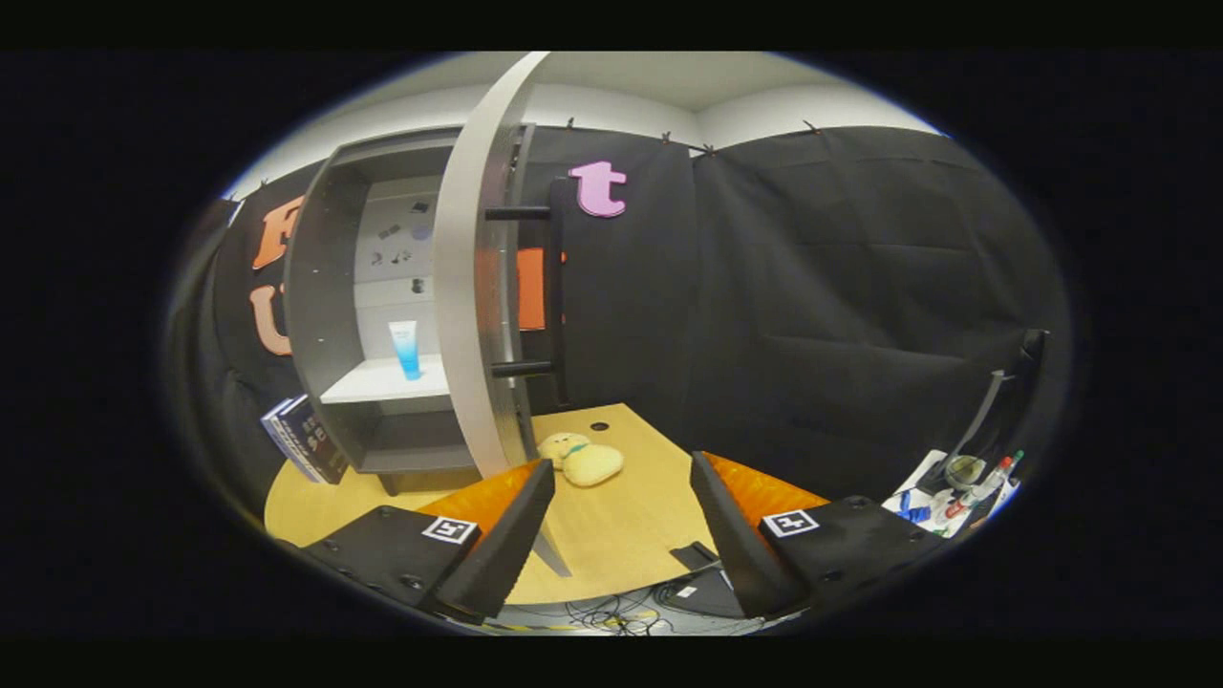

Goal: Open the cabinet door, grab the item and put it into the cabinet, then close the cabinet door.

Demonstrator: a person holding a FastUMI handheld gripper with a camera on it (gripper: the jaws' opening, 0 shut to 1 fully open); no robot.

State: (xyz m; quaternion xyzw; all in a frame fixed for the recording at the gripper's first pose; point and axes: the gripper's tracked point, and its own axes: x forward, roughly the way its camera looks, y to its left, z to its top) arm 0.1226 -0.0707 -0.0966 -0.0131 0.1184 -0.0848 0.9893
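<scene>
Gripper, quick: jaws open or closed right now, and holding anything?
Gripper: jaws open, holding nothing; the plush toy lies on the table just ahead, beside the open cabinet door.

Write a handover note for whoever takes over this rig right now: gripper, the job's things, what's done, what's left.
Gripper: fingers apart, holding nothing, above the wooden table.
Cabinet door: swung open, its black handle facing the fingers.
Blue tube: upright on the white shelf inside the cabinet.
Yellow plush toy: on the table just ahead of the fingers, by the door's foot.
Done: door opened.
Left: probably grab the toy, place it inside, close the door.
</scene>
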